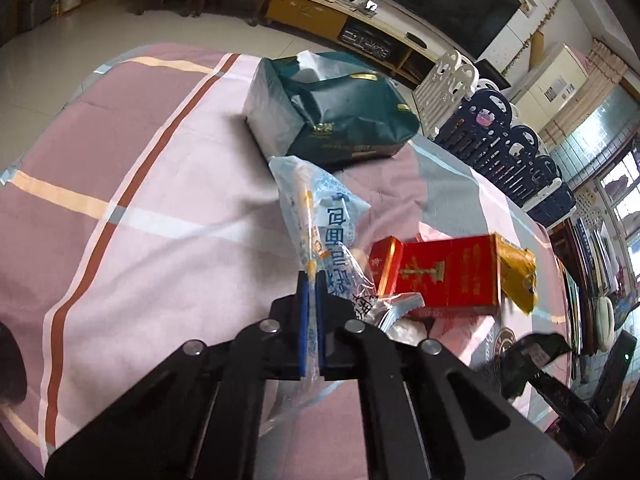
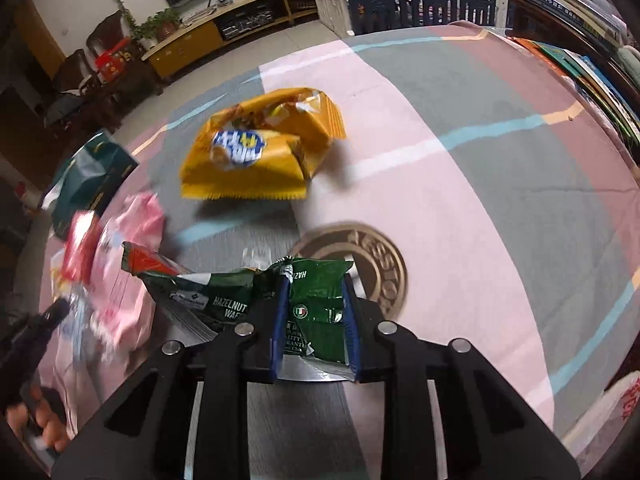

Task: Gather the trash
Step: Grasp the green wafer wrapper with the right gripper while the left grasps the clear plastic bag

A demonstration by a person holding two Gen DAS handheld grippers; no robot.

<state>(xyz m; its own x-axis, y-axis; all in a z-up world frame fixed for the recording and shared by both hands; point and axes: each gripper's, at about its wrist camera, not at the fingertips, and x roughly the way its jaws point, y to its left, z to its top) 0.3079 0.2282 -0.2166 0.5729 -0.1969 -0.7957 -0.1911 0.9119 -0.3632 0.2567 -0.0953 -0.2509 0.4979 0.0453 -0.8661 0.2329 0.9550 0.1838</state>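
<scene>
A dark green tissue box [image 1: 332,108] rests on the pink patchwork cloth [image 1: 140,200].

Trash spread over a cloth-covered table [image 1: 120,200]

A tissue pack [image 1: 328,108] lies at the far side; nearer, a clear wrapper [image 1: 320,220] sits left of a carton [image 1: 444,272]. A snack bag [image 2: 260,148] lies beyond the wafer wrapper [image 2: 316,304].

The cloth [image 1: 132,184] is pink and grey, crossed with rust, cream and pale blue stripes. A dark teal tissue pack [image 1: 332,112] with gold print, a clear wrapper [image 1: 320,216] lettered in blue, a red box [image 1: 444,270] with gold. There's an orange-yellow snack bag [image 2: 260,148] with a blue-and-white logo, and a green wafer wrapper [image 2: 316,304] with white lettering.
</scene>
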